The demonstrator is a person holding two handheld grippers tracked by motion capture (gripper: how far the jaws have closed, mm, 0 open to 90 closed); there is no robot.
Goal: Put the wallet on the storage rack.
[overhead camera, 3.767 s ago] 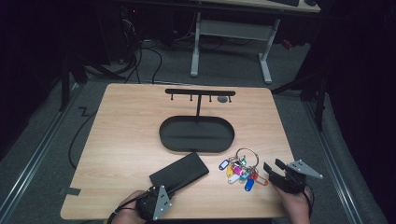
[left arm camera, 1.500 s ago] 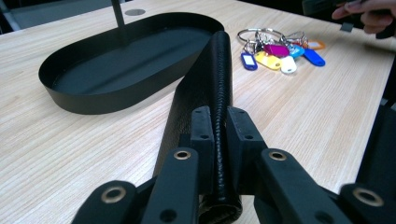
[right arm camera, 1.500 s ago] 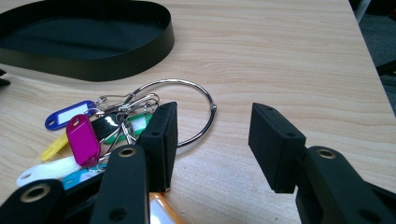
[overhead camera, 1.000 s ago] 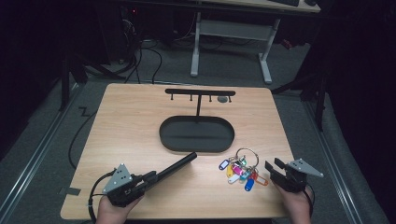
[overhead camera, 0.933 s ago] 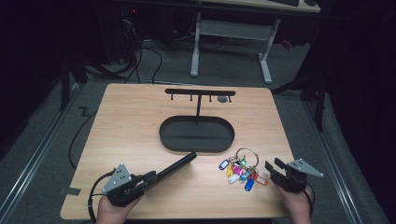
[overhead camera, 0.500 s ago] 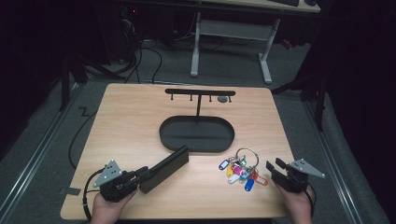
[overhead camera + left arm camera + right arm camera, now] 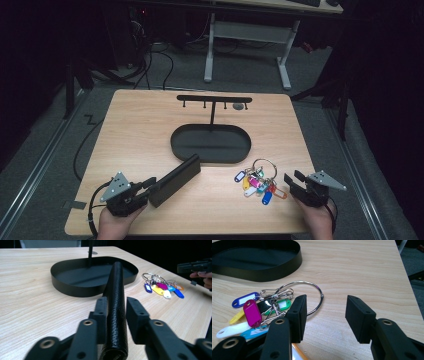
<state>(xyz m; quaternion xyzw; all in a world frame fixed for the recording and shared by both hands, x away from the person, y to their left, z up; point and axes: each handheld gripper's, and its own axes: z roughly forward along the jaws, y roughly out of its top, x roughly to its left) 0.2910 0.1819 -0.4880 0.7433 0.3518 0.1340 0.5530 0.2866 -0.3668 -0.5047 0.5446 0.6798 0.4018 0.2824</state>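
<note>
Black wallet (image 7: 175,180) swung down from its tilt, left gripper (image 7: 148,186) just loosened around it, right gripper (image 7: 292,181) held unclenched at 3 o'clock of the keys (image 7: 258,181), tray (image 7: 210,156) at 12.

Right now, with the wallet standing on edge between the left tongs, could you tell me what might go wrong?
The left tongs have just been opening, with a gap at one side of the black wallet; standing on edge, it could tip flat onto the table. Its far end sits close to the black tray, so a push might knock the rim. The right tongs stand open beside the key ring and might nudge it.
</note>
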